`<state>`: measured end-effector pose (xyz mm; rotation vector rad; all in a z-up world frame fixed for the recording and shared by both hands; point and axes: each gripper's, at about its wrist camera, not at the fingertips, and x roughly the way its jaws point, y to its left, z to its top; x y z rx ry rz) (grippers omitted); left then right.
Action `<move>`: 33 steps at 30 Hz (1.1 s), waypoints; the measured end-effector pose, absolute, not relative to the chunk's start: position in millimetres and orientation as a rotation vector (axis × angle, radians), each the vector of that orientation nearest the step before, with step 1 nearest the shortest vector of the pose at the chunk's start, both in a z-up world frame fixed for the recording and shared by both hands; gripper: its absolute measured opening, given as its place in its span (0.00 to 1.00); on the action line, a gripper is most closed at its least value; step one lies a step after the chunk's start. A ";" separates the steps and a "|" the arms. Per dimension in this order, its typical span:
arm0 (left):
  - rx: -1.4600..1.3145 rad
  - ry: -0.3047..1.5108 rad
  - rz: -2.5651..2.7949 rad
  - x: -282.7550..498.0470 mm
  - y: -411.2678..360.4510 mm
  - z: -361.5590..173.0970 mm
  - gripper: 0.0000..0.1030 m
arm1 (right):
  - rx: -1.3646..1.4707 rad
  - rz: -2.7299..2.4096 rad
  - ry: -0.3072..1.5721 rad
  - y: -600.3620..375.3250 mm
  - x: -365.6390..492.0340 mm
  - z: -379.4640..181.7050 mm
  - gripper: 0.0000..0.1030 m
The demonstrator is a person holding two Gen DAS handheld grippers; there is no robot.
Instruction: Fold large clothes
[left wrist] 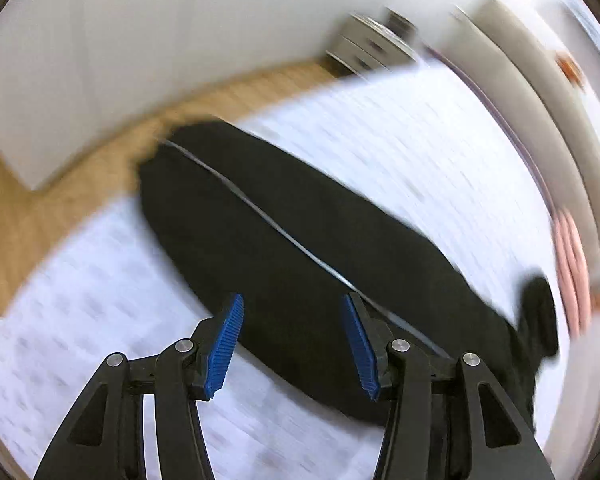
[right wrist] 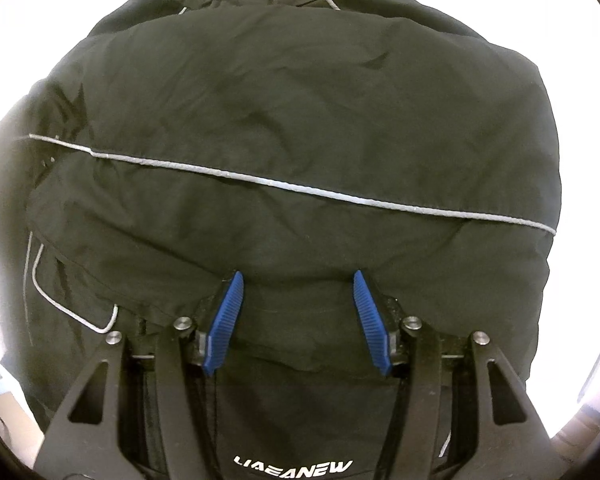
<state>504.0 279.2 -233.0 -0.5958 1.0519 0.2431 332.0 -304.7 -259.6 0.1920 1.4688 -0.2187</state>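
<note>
A large black jacket [right wrist: 292, 112] with thin grey reflective piping [right wrist: 284, 186] fills the right wrist view, with a snap button at its top and a white logo at the bottom. My right gripper [right wrist: 298, 276] points straight down at it. Its blue pads [right wrist: 228, 312] stand apart, their tips at a folded edge of the fabric, and nothing is pinched between them. In the blurred left wrist view a long black part of the jacket [left wrist: 300, 240] lies across the white patterned bedcover [left wrist: 420, 152]. My left gripper [left wrist: 294, 300] hovers over it, open and empty.
Beyond the bed's edge there is a wooden floor [left wrist: 40, 216], a white wall and a small drawer unit [left wrist: 372, 46]. A beige headboard [left wrist: 540, 92] runs along the right. A pinkish blurred shape [left wrist: 570, 264] sits at the right edge.
</note>
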 end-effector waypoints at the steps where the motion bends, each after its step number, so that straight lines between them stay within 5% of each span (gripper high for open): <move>1: -0.620 1.040 0.277 506.4 299.5 -235.7 0.53 | 0.184 -0.218 1.472 -303.2 330.3 -257.6 0.54; 15: -0.704 1.114 0.353 544.5 373.2 -306.4 0.62 | 0.166 -0.232 1.480 -282.7 334.4 -270.4 0.55; 16: -0.693 1.110 0.351 544.5 369.6 -306.3 0.60 | 0.166 -0.231 1.478 -282.3 333.6 -271.3 0.56; 19: -0.610 1.088 0.315 549.9 355.6 -294.8 0.23 | 0.168 -0.236 1.468 -281.2 331.4 -272.0 0.56; 20: -0.566 1.076 0.312 550.1 349.1 -287.9 0.19 | 0.166 -0.237 1.467 -280.4 331.3 -272.5 0.56; 33: -0.124 0.841 0.055 510.5 172.4 -148.6 0.14 | 0.178 -0.185 1.444 -289.5 324.8 -274.3 0.57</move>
